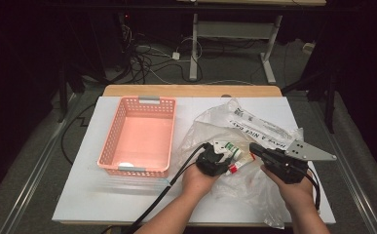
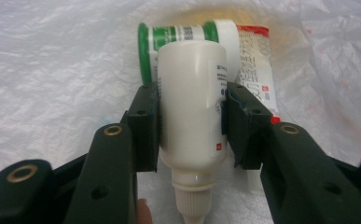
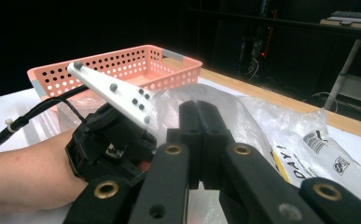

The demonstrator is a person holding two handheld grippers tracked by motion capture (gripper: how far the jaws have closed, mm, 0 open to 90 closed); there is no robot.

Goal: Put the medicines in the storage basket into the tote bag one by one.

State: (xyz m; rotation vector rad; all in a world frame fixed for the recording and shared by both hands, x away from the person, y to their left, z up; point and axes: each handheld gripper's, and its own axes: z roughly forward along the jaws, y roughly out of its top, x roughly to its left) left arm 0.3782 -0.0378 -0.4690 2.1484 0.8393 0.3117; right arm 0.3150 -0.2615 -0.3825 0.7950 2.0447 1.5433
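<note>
My left gripper point(image 2: 190, 100) is shut on a white plastic bottle point(image 2: 192, 107), pads pressing both its sides and its nozzle cap pointing back toward the camera. The high view shows this gripper point(image 1: 214, 157) low over a crumpled clear plastic bag point(image 1: 254, 126). Just beyond the bottle, on the bag, lie a green-and-white bottle point(image 2: 178, 35) and a red-and-white tube point(image 2: 257, 70). My right gripper point(image 3: 199, 109) has its jaws pressed together at the bag's edge. I cannot tell whether plastic is pinched between them. From above, the right gripper point(image 1: 253, 147) points left toward the bottles.
A pink perforated basket point(image 1: 109, 141) stands on the white table point(image 1: 79, 195), left of the bag. In the right gripper view the basket point(image 3: 122, 65) is beyond the left hand. A wooden edge point(image 1: 191, 90) borders the far side, with cables and table legs on the floor beyond.
</note>
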